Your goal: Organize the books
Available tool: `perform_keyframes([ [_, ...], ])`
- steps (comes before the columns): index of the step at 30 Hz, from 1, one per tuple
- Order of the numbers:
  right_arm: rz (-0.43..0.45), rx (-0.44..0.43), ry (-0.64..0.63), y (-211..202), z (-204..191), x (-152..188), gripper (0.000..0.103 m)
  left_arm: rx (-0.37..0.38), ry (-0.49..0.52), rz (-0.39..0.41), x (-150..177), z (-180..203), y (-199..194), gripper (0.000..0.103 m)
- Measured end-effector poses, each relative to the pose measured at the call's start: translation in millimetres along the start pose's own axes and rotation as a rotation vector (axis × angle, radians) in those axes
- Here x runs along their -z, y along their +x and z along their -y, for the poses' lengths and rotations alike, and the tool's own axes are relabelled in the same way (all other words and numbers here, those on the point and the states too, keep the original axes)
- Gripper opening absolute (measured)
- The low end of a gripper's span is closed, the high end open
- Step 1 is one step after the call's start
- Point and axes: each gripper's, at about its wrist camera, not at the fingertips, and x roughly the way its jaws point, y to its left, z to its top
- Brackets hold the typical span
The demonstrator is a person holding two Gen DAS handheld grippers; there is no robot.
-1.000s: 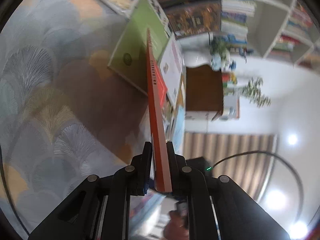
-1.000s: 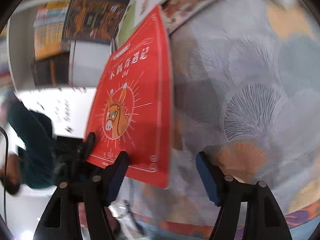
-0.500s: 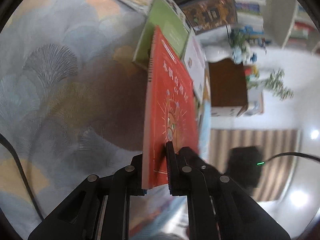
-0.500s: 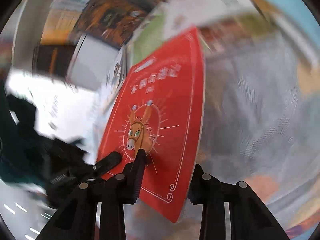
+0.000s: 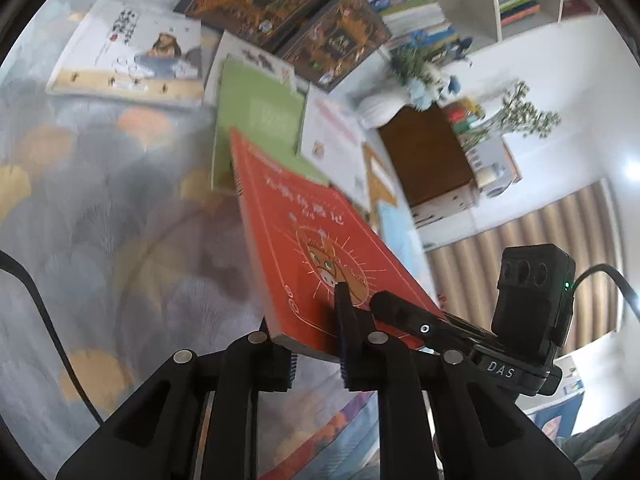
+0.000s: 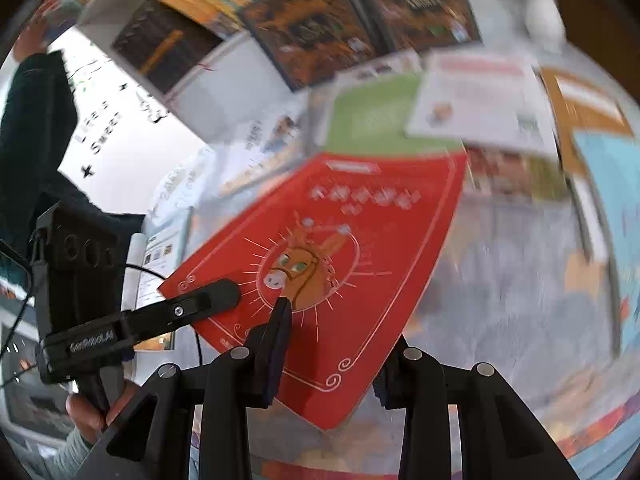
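Both the left gripper [image 5: 314, 344] and right gripper [image 6: 328, 344] clamp the red book [image 5: 316, 240] mid-frame, green book [image 5: 256, 120] above it

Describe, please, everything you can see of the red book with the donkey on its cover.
The red book is a thin paperback, its glossy cover bearing white title characters, a scrolled border and a donkey's head in a rayed circle. It is held tilted above the patterned cloth. The left gripper and the right gripper both clamp its near edge.
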Motion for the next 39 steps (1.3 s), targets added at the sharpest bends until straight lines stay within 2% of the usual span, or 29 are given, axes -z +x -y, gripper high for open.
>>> perform_keyframes([
  [2,0.023,-0.003,-0.037,-6.1,-8.1,-9.7,0.034,0.016,-0.024,0.029,-5.3,-1.9,-6.0,0.015],
  [5,0.032,-0.025,-0.064,1.3,-20.4,-26.5,0.034,-0.009,-0.018,0.081,-14.1,-1.2,-14.9,0.016],
  [8,0.029,-0.035,-0.103,13.1,-36.7,-43.1,0.034,-0.027,0.003,0.101,-25.1,-1.5,-22.6,0.017],
  [17,0.057,-0.054,-0.21,18.2,-74.3,-85.2,0.034,0.03,0.016,0.182,-60.0,-8.2,-46.0,0.017],
  [21,0.074,-0.071,-0.243,25.8,-82.5,-104.3,0.035,0.015,0.024,0.224,-81.2,-16.6,-49.5,0.017],
  [27,0.056,-0.089,-0.262,77.8,-94.6,-139.6,0.035,-0.039,-0.029,0.258,-112.1,-55.6,-41.8,0.017],
  [31,-0.002,-0.117,-0.227,124.5,-90.3,-156.3,0.035,-0.092,-0.079,0.258,-123.6,-86.4,-30.8,0.017],
  [39,-0.126,-0.154,-0.109,195.0,-75.1,-176.3,0.036,-0.121,-0.169,0.232,-137.1,-130.5,-18.8,0.015],
])
